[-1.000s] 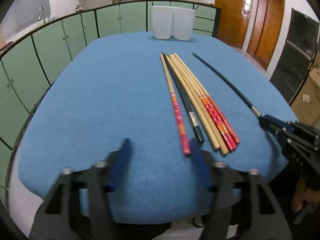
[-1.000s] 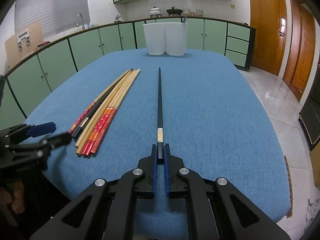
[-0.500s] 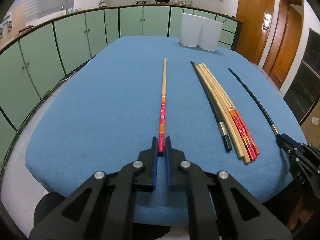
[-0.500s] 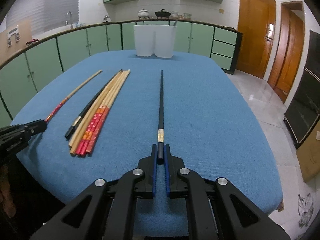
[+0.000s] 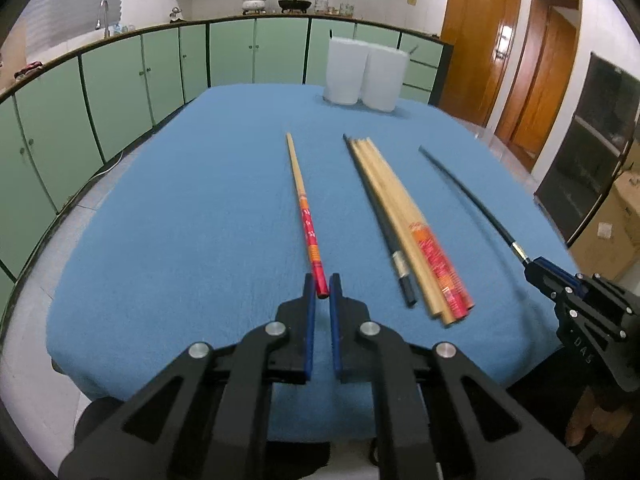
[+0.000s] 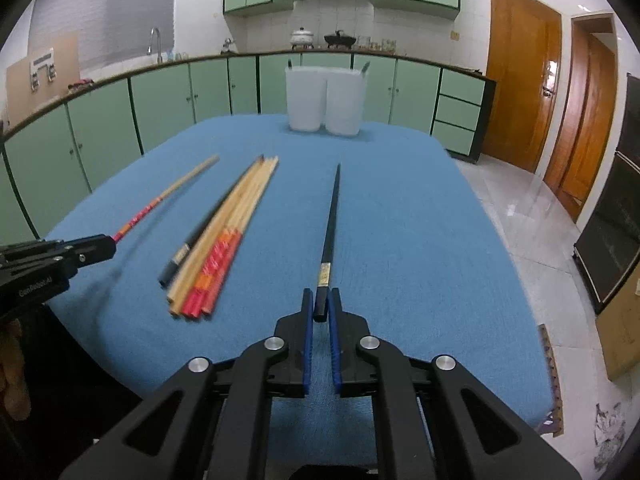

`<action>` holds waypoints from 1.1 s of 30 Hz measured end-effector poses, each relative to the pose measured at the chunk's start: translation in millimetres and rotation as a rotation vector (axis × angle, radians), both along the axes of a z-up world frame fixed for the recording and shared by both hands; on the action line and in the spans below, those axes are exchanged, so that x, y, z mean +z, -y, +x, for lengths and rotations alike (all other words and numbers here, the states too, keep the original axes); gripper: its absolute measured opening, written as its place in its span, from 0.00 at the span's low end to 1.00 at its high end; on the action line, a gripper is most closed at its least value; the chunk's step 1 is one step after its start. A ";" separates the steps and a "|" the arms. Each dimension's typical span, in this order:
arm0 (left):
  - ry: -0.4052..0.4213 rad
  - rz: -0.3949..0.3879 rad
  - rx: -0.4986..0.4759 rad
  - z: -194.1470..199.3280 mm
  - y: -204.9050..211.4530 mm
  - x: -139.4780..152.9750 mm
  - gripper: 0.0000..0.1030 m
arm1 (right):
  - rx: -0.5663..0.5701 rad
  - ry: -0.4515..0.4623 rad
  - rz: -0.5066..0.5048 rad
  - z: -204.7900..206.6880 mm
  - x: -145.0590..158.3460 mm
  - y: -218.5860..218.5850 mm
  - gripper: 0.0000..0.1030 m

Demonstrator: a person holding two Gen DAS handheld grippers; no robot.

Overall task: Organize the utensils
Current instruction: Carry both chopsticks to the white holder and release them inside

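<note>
My left gripper [image 5: 321, 286] is shut on the red end of a wooden chopstick [image 5: 305, 212] and holds it above the blue cloth. My right gripper [image 6: 320, 304] is shut on the butt of a black chopstick [image 6: 330, 224], also lifted. A bundle of several wooden chopsticks with red-orange ends and one dark chopstick [image 5: 404, 224] lies on the cloth between them; it also shows in the right wrist view [image 6: 224, 236]. Two white holder cups [image 6: 325, 100] stand at the table's far edge. Each gripper shows in the other's view: the right [image 5: 536, 268], the left [image 6: 108, 246].
The table has a blue cloth [image 5: 192, 208] with rounded edges. Green cabinets [image 5: 120, 80] run behind and to the left. Wooden doors [image 6: 524, 92] and tiled floor lie to the right, with a cardboard box [image 5: 616, 220] near the table's right side.
The left gripper closed on the red-ended chopstick, pulled it left out of the bundle and raised it. The right gripper has lifted the black chopstick a little.
</note>
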State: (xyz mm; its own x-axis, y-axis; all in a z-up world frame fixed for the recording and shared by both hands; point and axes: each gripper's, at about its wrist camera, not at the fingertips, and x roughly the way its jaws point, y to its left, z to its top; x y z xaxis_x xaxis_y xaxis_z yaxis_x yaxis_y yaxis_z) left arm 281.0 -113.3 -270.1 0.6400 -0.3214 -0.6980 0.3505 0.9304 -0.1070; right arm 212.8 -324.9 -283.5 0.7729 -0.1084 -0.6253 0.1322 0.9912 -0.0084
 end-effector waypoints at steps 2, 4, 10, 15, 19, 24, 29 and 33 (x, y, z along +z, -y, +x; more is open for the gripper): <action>0.011 -0.011 0.003 -3.6 -1.9 14.2 0.06 | -0.010 0.019 0.019 -5.1 17.5 1.8 0.07; 0.024 -0.026 0.002 -4.8 -3.9 33.2 0.06 | -0.013 0.027 0.037 -6.7 35.6 4.4 0.07; 0.089 -0.039 -0.010 -1.4 -10.2 87.8 0.05 | 0.015 0.060 0.036 -0.6 99.7 9.8 0.07; 0.110 -0.039 -0.037 10.8 -11.1 121.4 0.05 | 0.053 0.063 0.014 15.1 146.1 14.6 0.07; 0.108 -0.040 -0.067 26.2 -7.0 143.1 0.05 | 0.087 0.027 0.021 40.2 172.4 19.2 0.06; 0.091 -0.031 -0.103 53.5 2.9 164.2 0.05 | 0.118 -0.044 0.012 78.4 187.8 23.9 0.06; 0.075 -0.007 -0.133 88.2 15.9 184.5 0.05 | 0.137 -0.116 0.025 113.8 203.4 30.0 0.06; 0.066 0.014 -0.157 107.8 27.4 197.3 0.05 | 0.130 -0.165 0.058 141.8 216.5 41.2 0.06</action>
State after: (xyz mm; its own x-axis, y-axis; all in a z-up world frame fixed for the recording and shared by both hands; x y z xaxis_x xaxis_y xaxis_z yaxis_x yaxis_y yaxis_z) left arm 388.8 -140.8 -72.8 0.6273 -0.4116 -0.6612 0.4972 0.8650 -0.0667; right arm 354.6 -366.1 -67.0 0.6644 0.0257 -0.7469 0.0044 0.9993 0.0383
